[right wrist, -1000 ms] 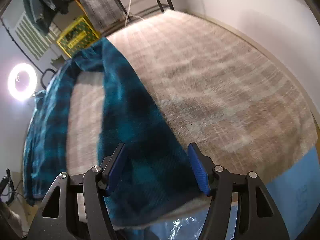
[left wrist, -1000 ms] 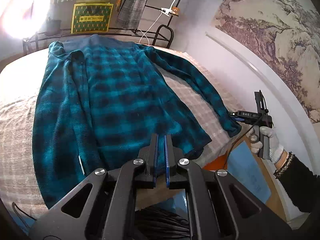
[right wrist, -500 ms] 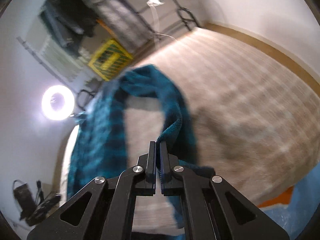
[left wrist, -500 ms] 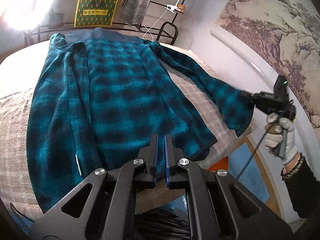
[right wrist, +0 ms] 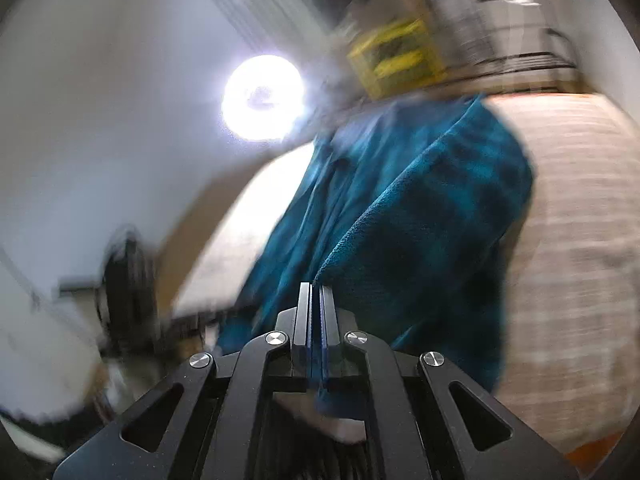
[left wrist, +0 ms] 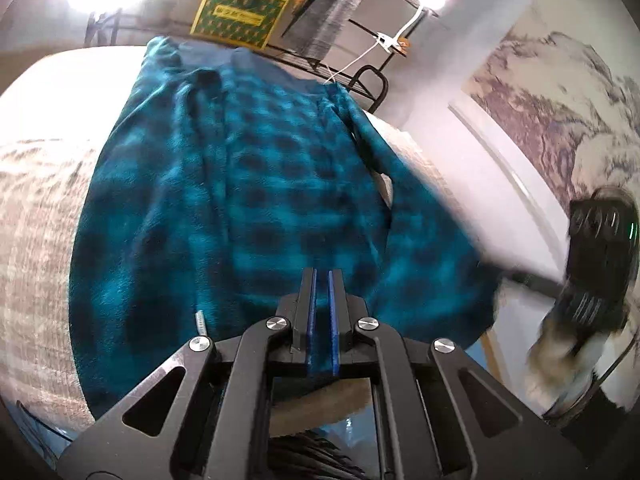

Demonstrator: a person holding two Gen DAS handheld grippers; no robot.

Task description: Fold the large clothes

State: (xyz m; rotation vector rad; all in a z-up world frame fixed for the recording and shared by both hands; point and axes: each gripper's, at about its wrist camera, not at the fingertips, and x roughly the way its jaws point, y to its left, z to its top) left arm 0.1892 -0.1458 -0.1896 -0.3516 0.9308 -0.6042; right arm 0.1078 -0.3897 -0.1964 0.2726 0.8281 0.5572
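right gripper [right wrist: 316,300] clenched on the soft, floppy teal shirt [left wrist: 240,208] sleeve's cuff, best held at edges, left gripper [left wrist: 321,292] pinching the near hem.

— How many garments did you count?
— I saw one teal plaid shirt [left wrist: 256,208] on one bed [left wrist: 36,216].
— Anything else?
— Two tools: left tool [left wrist: 321,280], right tool [right wrist: 316,292]. One ring light [right wrist: 262,96], one yellow crate [left wrist: 240,16].

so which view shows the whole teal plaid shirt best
The left wrist view: the teal plaid shirt lies spread over the bed from collar to hem. The right wrist view is blurred and shows mainly the lifted sleeve.
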